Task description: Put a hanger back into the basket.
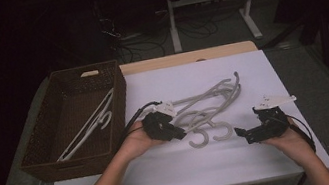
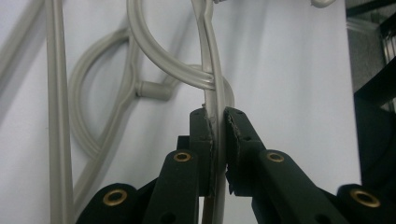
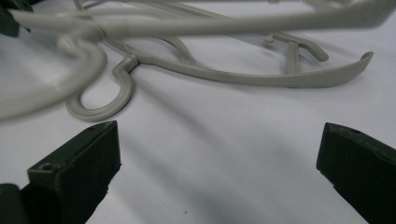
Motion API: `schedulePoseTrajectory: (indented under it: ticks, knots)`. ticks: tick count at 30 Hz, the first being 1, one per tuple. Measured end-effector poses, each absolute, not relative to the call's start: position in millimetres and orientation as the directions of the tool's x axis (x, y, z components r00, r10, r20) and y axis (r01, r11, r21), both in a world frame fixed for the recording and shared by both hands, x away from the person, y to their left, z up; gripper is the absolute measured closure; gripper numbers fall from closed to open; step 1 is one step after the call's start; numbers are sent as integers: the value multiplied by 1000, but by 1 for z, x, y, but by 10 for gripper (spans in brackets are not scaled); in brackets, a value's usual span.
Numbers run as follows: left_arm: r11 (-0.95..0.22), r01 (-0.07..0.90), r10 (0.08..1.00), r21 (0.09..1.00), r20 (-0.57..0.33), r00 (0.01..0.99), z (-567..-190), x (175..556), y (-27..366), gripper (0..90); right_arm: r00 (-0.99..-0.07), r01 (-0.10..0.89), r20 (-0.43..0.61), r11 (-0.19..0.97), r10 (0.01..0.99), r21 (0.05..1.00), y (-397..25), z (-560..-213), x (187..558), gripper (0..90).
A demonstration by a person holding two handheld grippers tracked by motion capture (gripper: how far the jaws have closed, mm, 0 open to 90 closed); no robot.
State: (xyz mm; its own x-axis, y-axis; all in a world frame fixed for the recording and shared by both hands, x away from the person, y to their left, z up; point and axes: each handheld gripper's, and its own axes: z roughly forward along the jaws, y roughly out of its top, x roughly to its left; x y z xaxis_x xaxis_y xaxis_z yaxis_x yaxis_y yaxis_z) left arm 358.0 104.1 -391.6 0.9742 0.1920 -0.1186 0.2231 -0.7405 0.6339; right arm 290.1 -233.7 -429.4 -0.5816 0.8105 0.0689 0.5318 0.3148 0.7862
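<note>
A tangle of grey plastic hangers (image 1: pixel 210 105) lies in the middle of the white table (image 1: pixel 175 167). My left gripper (image 1: pixel 179 133) is shut on the thin bar of one grey hanger (image 2: pixel 212 93), the bar pinched between its jaws (image 2: pixel 218 140). My right gripper (image 1: pixel 242 136) hovers at the right of the pile, open, jaws wide apart and nothing between them (image 3: pixel 219 158). Ahead of it lie a hanger hook (image 3: pixel 100 100) and a curved hanger arm (image 3: pixel 280 77).
A brown wicker basket (image 1: pixel 47 160) stands at the left of the table with a white hanger (image 1: pixel 89 125) inside it. Bare white tabletop runs along the front edge and at the far right. Desk legs and cables sit in the dark behind.
</note>
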Motion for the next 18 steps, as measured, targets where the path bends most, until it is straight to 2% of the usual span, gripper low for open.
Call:
schedulePoseTrajectory:
  ticks: [6, 18]
  knots:
    - [-705, 256, 233, 661, -125, 964, -361, 362, 108, 827, -587, 537, 71, 322, 806, 780, -231, -433, 291, 0]
    - [-676, 247, 274, 694, -74, 959, -290, 365, 124, 827, -622, 532, 76, 351, 779, 771, -220, -438, 289, 0]
